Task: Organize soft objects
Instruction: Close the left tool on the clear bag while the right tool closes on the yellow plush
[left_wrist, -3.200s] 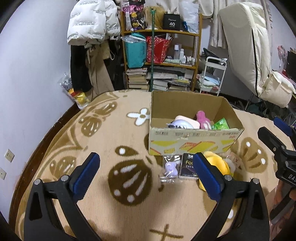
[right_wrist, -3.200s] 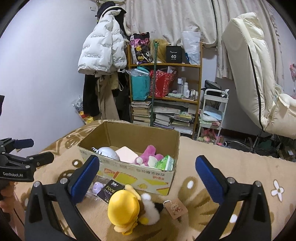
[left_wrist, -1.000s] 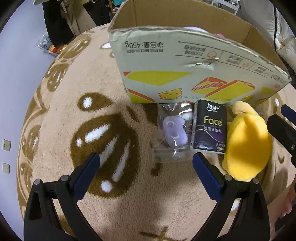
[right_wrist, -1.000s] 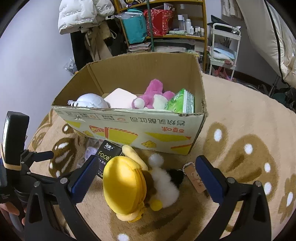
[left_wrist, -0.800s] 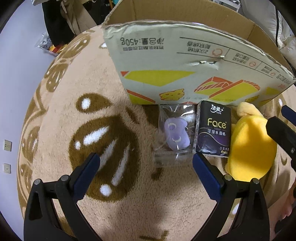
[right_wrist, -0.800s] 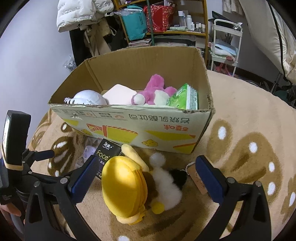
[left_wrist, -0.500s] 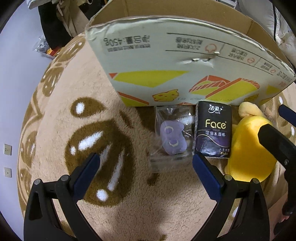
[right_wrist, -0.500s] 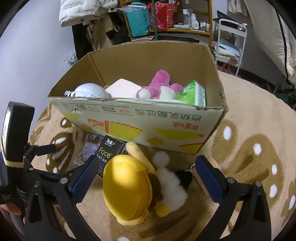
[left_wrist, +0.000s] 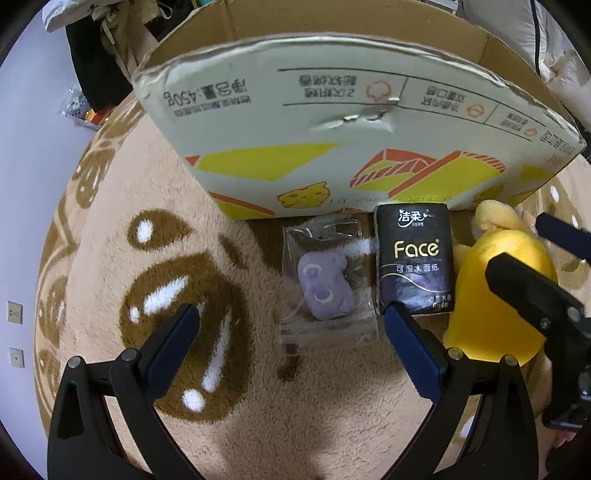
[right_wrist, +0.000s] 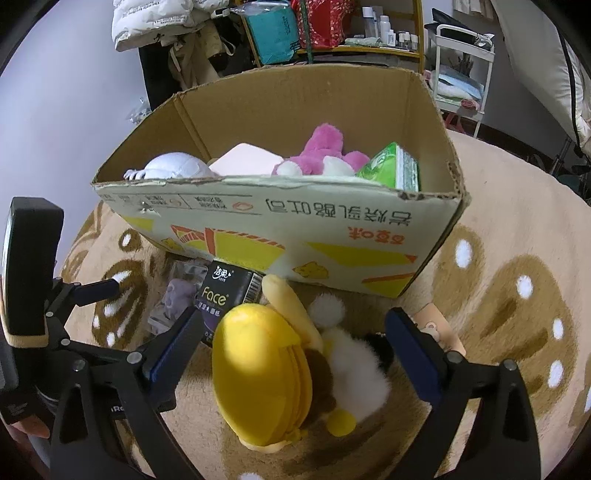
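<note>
Surface: beige rug (left_wrist: 110, 229) with brown shapes and white dots is lying under everything; the cardboard box (right_wrist: 295, 221) is serving as landmark.
Right gripper (right_wrist: 295, 325): hanging over the rug in front of the box, jaws standing wide and just now easing inward a little; the yellow plush toy (right_wrist: 266, 373) is lying between the blue pads, which are not pressing on it.
Left gripper (left_wrist: 291, 325): hanging in front of the box toward its left end, jaws spread wide, gripping nothing; the clear bag is sitting just ahead of the gap between the tips.
Yellow plush toy: lying on the rug in front of the box, near its middle, with white and dark fluffy parts on its right side.
Paper tag (right_wrist: 436, 328): lying on the rug in front of the box, partly behind the right pad.
Clear bag (left_wrist: 325, 288): lying flat in front of the box, a purple soft piece (left_wrist: 325, 284) sitting inside it.
Black tissue pack (left_wrist: 413, 258): lying just beside the bag, its top end reaching the foot of the box wall.
Inside the box: white rounded item (right_wrist: 173, 166), pale pink block (right_wrist: 247, 162), pink plush (right_wrist: 325, 151), green tissue pack (right_wrist: 395, 166) are sitting side by side.
Behind the box: wooden shelf (right_wrist: 391, 51), white cart (right_wrist: 461, 66) and hanging jackets (right_wrist: 162, 22) are standing against the wall.
</note>
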